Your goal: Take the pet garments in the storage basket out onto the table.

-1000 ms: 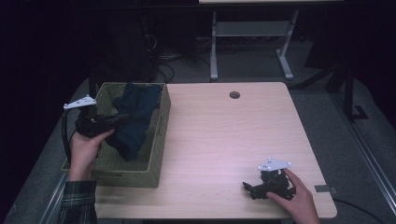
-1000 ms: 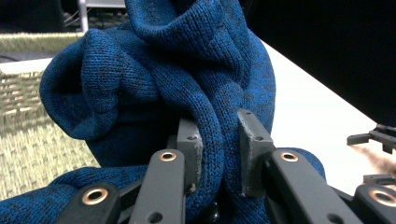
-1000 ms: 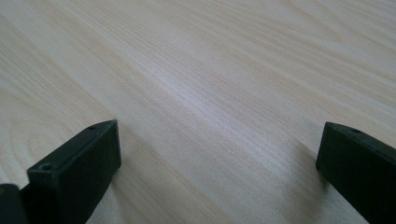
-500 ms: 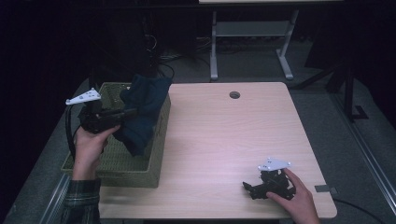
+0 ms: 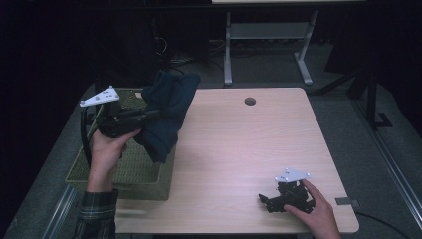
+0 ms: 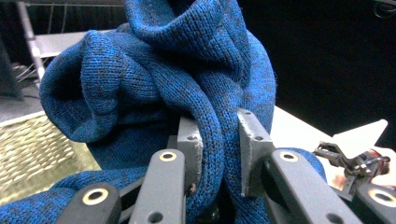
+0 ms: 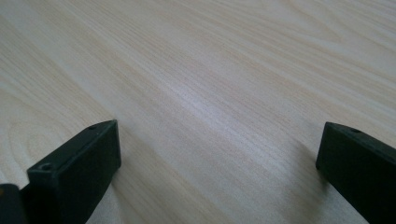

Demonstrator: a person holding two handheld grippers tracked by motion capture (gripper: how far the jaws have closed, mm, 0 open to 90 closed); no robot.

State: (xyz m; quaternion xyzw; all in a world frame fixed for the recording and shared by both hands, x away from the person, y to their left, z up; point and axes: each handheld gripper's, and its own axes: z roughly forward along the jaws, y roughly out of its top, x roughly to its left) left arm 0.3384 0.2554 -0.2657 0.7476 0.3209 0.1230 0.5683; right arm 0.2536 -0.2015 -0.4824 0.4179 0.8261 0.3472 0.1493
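High view: one light wooden table (image 5: 239, 149) carries one woven green basket (image 5: 129, 172) at its left edge, and two claws are at work, one in each hand. The left hand (image 5: 107, 149) holds the left claw (image 5: 149, 115) up above the basket, and from it hangs one dark blue knitted cloth (image 5: 166, 112), bunched and drooping over the basket's right rim, its lower end just over the wall of the basket. A white three-cornered plate sits on top of that claw. One round hole (image 5: 250, 101) shows in the table near its far edge.

Left gripper view: the two jaws are clamped on a thick fold of the cloth (image 6: 187, 93), which fills the gap between the pads and billows up above them. The basket (image 6: 32, 144) lies below at the left.

At the near right of the table the right hand (image 5: 311, 209) rests with the right claw (image 5: 263, 200) low on the wood, well apart from the basket. In the right gripper view its two jaws stand wide apart with only bare table (image 7: 210, 93) between them.
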